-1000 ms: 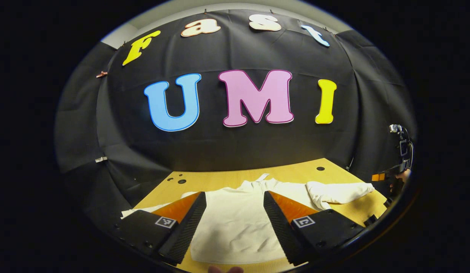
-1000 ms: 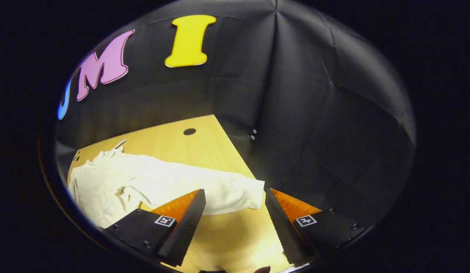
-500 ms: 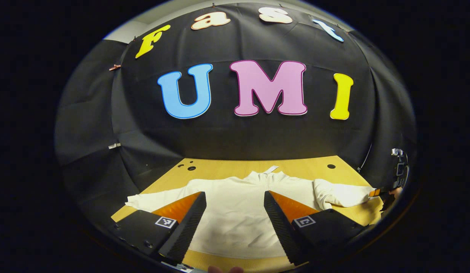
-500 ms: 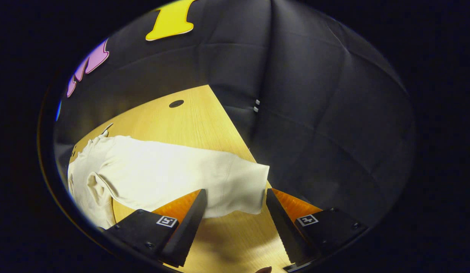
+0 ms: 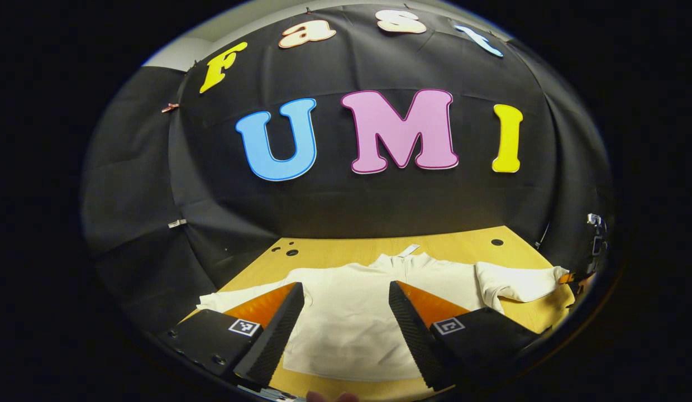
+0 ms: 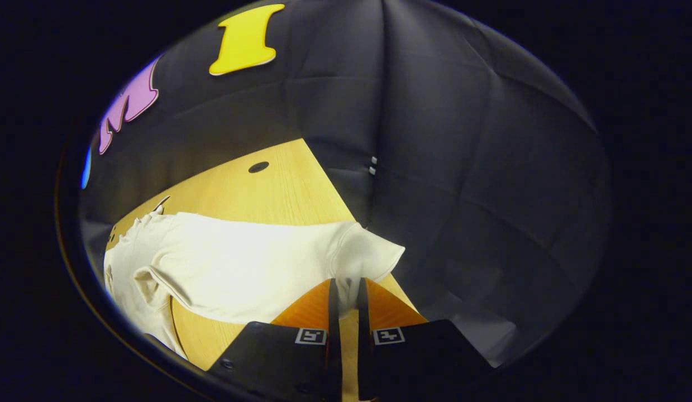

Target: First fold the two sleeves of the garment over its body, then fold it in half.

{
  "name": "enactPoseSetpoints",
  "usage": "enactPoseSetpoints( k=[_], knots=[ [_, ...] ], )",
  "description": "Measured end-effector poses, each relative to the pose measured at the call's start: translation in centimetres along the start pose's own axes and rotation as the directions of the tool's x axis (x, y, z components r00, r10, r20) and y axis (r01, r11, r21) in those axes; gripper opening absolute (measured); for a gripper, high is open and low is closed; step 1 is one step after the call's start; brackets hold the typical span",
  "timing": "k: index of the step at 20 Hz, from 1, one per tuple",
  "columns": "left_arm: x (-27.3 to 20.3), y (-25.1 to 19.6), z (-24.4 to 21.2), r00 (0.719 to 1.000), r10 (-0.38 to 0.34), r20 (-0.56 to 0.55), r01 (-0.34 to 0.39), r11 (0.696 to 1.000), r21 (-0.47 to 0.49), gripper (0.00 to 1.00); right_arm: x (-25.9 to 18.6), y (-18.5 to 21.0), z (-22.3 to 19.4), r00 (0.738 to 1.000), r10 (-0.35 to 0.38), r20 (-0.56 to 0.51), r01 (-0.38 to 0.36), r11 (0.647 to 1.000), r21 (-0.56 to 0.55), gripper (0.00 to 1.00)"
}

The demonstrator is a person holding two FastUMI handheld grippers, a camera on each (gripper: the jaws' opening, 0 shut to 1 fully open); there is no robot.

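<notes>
A cream long-sleeved garment (image 5: 357, 312) lies flat on the wooden table (image 5: 334, 259), collar toward the far wall. In the left gripper view my left gripper (image 5: 346, 307) hangs open above the garment's body, nothing between its fingers. The garment's left sleeve (image 5: 234, 298) stretches out toward the table's left edge. In the right gripper view my right gripper (image 6: 346, 287) is shut on the cuff end of the right sleeve (image 6: 256, 262), and the cuff bunches up around the fingertips. At the far right of the left gripper view, the right gripper (image 5: 574, 276) shows at that sleeve's end.
The table (image 6: 256, 190) has small dark holes near its far corners, one hole (image 6: 258, 167) beyond the sleeve. Black cloth walls close in on the table's back and both sides. A small white tag (image 5: 408, 249) lies behind the collar.
My right gripper has gone from open to shut on the right sleeve's cuff, which now puckers upward. The left gripper has drifted slightly and stays open over the body.
</notes>
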State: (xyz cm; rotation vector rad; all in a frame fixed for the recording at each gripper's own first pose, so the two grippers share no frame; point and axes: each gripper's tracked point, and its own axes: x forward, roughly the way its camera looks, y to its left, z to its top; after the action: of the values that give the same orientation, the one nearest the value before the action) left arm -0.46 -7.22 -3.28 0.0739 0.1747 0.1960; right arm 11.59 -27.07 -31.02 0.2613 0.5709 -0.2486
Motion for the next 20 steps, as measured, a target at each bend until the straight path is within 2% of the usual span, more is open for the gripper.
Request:
enactPoseSetpoints(
  k=[6, 10, 16, 17, 18, 20],
  knots=[
    [2.1, 2.5, 0.1, 0.992, -0.123, 0.027, 0.122, 0.992, 0.030, 0.96, -8.1, 1.5, 1.2, 0.990, -0.077, 0.117, 0.075, 0.997, 0.021, 0.16],
    [3.7, 5.2, -0.5, 0.982, -0.186, 0.031, 0.186, 0.983, 0.013, 0.96, -13.2, 5.8, 2.3, 0.975, -0.100, 0.200, 0.093, 0.995, 0.044, 0.16],
    [5.4, 9.4, -1.2, 0.971, -0.236, 0.046, 0.236, 0.972, 0.014, 0.96, -19.5, 16.8, 5.3, 0.945, 0.003, 0.327, -0.014, 0.999, 0.033, 0.15],
    [5.6, 10.3, -1.3, 0.969, -0.241, 0.047, 0.241, 0.970, 0.009, 0.96, -20.3, 19.2, 5.9, 0.938, 0.030, 0.344, -0.039, 0.999, 0.021, 0.10],
    [5.8, 11.1, -1.5, 0.969, -0.244, 0.048, 0.244, 0.970, 0.001, 0.96, -20.9, 21.8, 6.5, 0.931, 0.060, 0.361, -0.065, 0.998, 0.001, 0.15],
    [6.3, 12.8, -2.3, 0.967, -0.251, 0.038, 0.252, 0.968, -0.017, 0.96, -21.7, 26.0, 7.0, 0.917, 0.110, 0.382, -0.106, 0.994, -0.033, 0.15]
  ],
)
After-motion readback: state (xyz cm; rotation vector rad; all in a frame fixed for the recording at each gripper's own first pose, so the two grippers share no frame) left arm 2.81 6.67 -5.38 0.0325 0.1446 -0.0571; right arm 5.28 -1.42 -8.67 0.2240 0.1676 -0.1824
